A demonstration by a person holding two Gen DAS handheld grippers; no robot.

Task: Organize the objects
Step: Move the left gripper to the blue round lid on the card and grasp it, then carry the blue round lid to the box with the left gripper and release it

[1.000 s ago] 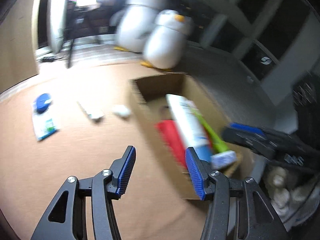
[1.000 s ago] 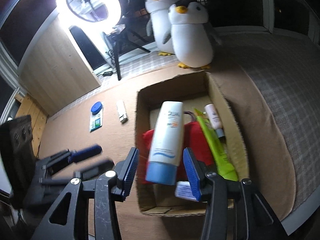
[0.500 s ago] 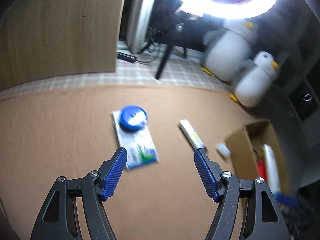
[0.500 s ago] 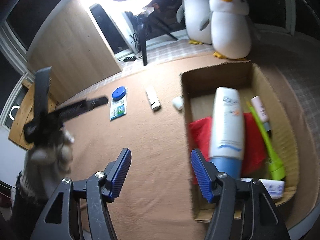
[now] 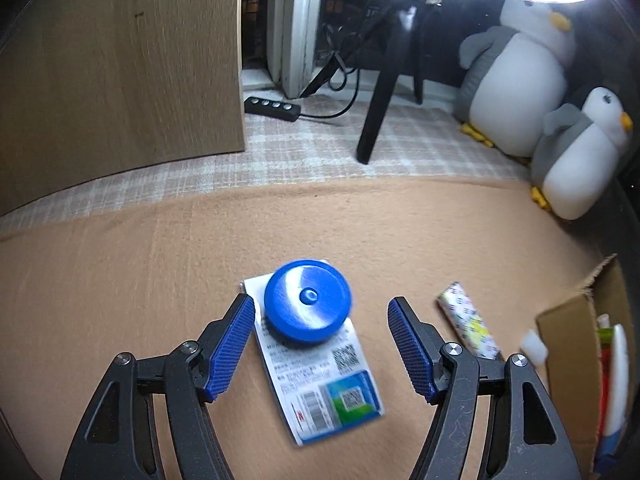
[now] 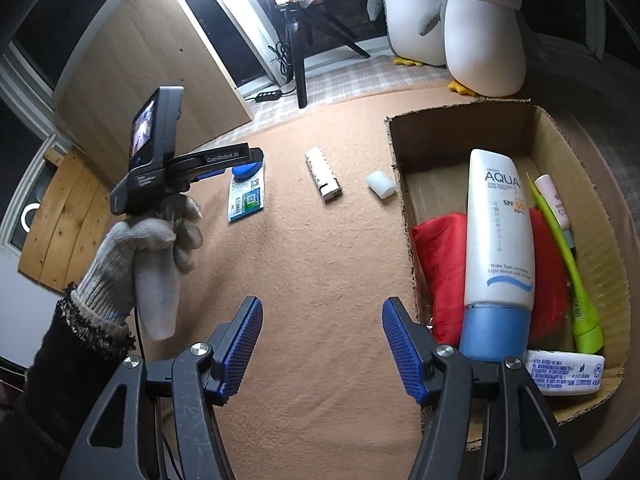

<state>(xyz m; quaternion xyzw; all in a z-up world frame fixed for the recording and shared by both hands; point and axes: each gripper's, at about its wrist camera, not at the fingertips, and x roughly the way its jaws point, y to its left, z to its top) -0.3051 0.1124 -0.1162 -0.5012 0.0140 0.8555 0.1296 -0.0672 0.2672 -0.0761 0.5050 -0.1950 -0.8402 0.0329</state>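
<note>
Left hand-held gripper point(image 5: 321, 346) agape above blue lid point(image 5: 307, 306)

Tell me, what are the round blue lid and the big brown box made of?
The round blue lid looks like smooth, glossy plastic: the light makes a white shine on its top. The big brown box looks like matte corrugated cardboard: its torn rim shows a rough, ragged edge.

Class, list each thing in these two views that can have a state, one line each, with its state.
Left tongs: open, just widened, above the blue round tin, not pressing it.
Right tongs: open, just widened, nothing between.
Blue round tin: lid on, resting on the flat packet.
Flat packet: lying flat.
Cardboard box: open-topped, partly filled.
Sunscreen bottle: capped, lying in the box.
Green tube: capped, in the box.
</note>
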